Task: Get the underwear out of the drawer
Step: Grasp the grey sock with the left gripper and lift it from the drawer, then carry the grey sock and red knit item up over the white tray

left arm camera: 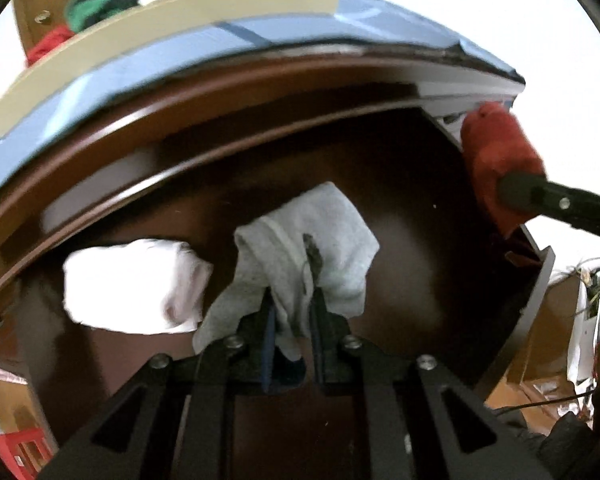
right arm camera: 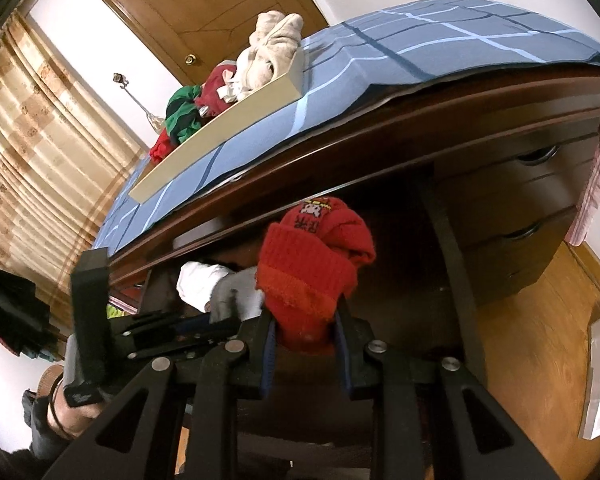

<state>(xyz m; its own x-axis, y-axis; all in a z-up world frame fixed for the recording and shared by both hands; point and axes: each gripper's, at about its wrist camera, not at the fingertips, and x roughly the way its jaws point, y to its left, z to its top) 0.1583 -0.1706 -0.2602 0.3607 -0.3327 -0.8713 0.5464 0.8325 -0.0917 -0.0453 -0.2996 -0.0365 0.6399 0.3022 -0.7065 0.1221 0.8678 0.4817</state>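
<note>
Both grippers are clamped: left gripper [left arm camera: 292,312] on grey underwear [left arm camera: 304,240] mid-drawer [left arm camera: 400,184], right gripper [right arm camera: 304,320] on red underwear [right arm camera: 312,264] at its right edge.

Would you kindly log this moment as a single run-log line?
left gripper: shut on grey garment | right gripper: shut on red garment | white garment: in drawer

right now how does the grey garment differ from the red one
The grey garment is thin, plain cloth in the left gripper; the red garment is thick knit with a skull patch, in the right gripper. Grey hangs over the drawer; red is by its edge. Both are clamped.
</note>
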